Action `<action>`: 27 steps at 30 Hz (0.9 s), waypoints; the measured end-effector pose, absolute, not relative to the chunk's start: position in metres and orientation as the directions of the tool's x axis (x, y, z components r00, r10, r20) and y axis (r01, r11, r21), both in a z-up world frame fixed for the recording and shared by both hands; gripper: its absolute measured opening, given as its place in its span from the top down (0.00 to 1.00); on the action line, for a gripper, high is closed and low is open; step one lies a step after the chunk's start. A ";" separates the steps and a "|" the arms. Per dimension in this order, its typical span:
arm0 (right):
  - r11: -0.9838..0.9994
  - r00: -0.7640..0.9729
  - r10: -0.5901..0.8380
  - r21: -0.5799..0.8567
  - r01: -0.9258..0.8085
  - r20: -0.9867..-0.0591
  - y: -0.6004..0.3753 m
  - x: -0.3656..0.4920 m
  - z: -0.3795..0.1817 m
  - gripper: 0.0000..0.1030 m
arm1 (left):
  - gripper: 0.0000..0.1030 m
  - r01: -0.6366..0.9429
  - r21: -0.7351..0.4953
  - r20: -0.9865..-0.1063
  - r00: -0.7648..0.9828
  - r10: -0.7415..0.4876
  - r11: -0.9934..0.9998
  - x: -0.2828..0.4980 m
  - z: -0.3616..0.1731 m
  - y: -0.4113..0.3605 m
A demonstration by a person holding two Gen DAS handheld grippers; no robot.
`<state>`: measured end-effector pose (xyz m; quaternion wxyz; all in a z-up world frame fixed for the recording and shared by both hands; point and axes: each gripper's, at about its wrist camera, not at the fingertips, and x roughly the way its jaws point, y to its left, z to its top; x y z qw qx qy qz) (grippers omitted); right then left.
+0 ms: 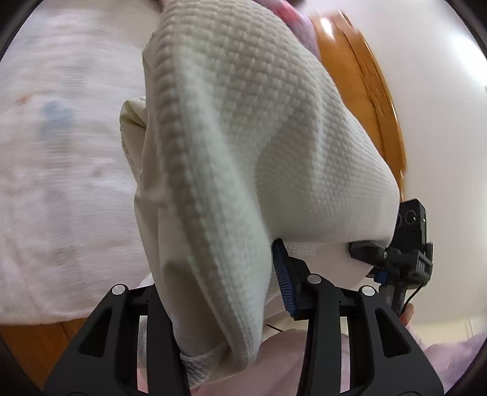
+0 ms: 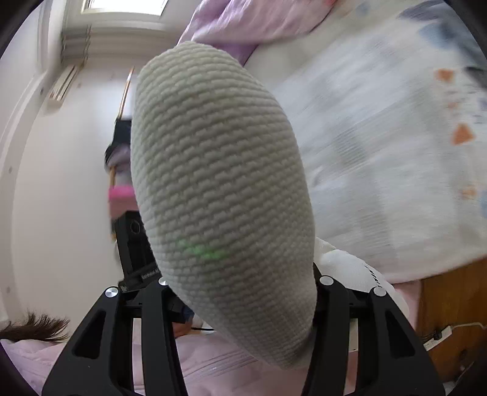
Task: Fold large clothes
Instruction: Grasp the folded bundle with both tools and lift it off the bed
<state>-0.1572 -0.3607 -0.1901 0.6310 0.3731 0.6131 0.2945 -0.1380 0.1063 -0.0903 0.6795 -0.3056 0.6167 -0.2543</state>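
Observation:
A cream waffle-knit garment (image 1: pixel 231 146) hangs in the air, held by both grippers. My left gripper (image 1: pixel 228 304) is shut on a thick fold of it; the cloth drapes over the fingers and hides the left one, while the blue pad (image 1: pixel 283 274) of the right finger shows. My right gripper (image 2: pixel 243 304) is shut on another bunch of the same garment (image 2: pixel 219 189), which bulges up and covers both fingertips. The right gripper also shows in the left wrist view (image 1: pixel 404 240), at the garment's far edge.
A bed with a white patterned sheet (image 1: pixel 61 152) lies below, also seen in the right wrist view (image 2: pixel 395 152). A lilac quilt (image 2: pixel 258 21) lies at its head. An orange wooden bed frame (image 1: pixel 365 91) and a white wall (image 2: pixel 61 182) are near. The person wears pink (image 2: pixel 197 365).

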 end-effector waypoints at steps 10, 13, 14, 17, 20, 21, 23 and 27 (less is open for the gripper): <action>0.512 0.401 0.718 0.823 0.247 -0.568 -0.497 -0.226 -0.162 0.54 | 0.62 0.227 -0.730 -0.676 -0.106 -0.729 0.644 -0.082 -0.071 -0.056; 0.503 0.444 0.696 0.824 0.261 -0.565 -0.528 -0.224 -0.157 0.54 | 0.62 0.276 -0.718 -0.687 -0.128 -0.715 0.640 -0.058 -0.069 -0.101; 0.495 0.452 0.692 0.826 0.270 -0.562 -0.544 -0.222 -0.159 0.54 | 0.62 0.282 -0.715 -0.689 -0.132 -0.713 0.640 -0.063 -0.066 -0.103; 0.489 0.458 0.688 0.826 0.281 -0.563 -0.582 -0.207 -0.166 0.54 | 0.62 0.279 -0.702 -0.704 -0.134 -0.697 0.656 -0.042 -0.072 -0.150; 0.485 0.432 0.710 0.830 0.274 -0.557 -0.626 -0.170 -0.177 0.54 | 0.62 0.256 -0.691 -0.716 -0.112 -0.689 0.676 -0.007 -0.082 -0.187; 0.487 0.414 0.722 0.832 0.266 -0.554 -0.643 -0.154 -0.183 0.54 | 0.62 0.242 -0.687 -0.720 -0.103 -0.686 0.685 -0.006 -0.092 -0.199; 0.497 0.374 0.742 0.831 0.249 -0.556 -0.671 -0.119 -0.192 0.54 | 0.61 0.191 -0.690 -0.720 -0.091 -0.688 0.698 0.002 -0.101 -0.229; 0.540 0.291 0.762 0.816 0.207 -0.579 -0.719 -0.054 -0.197 0.54 | 0.61 0.069 -0.681 -0.732 -0.039 -0.680 0.729 0.042 -0.125 -0.293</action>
